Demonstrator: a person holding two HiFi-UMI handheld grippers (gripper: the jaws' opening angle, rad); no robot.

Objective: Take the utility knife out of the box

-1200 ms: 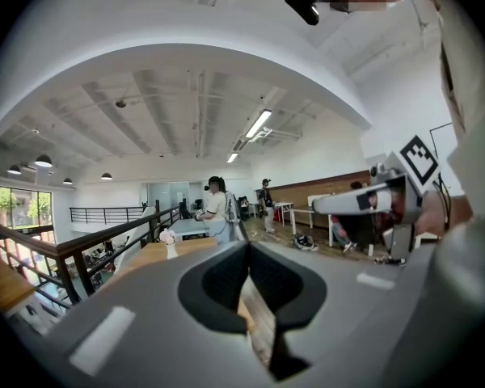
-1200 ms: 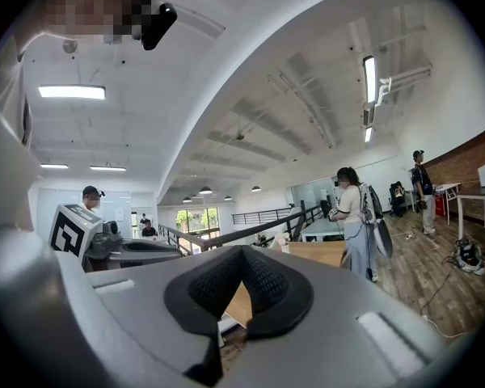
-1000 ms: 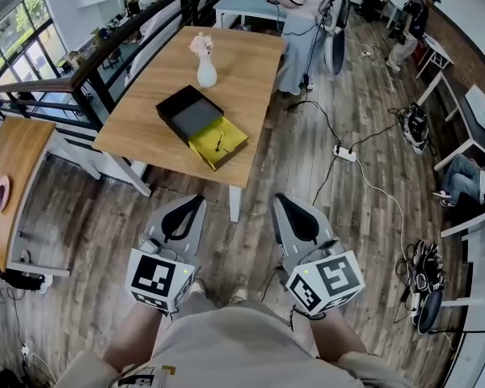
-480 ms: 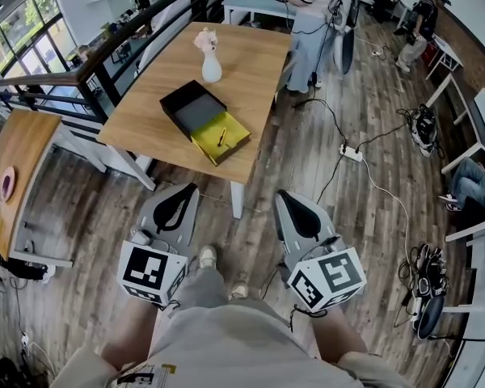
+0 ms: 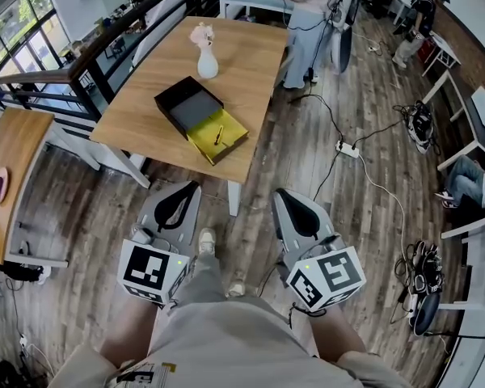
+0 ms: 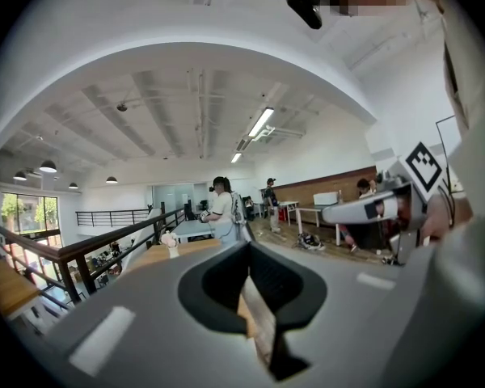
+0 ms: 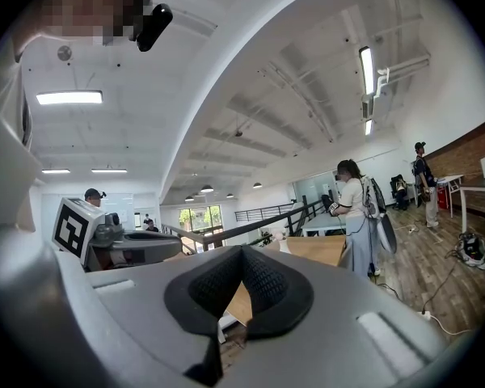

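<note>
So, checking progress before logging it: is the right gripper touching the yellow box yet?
Apart. The head view shows the right gripper over the floor, short of the table where the yellow box lies.

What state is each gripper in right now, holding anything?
Left gripper: shut, holding nothing.
Right gripper: shut, holding nothing.

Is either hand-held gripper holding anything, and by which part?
Nothing held. Left hand-held gripper and right hand-held gripper are shut, empty; the utility knife lies in the yellow box.
</note>
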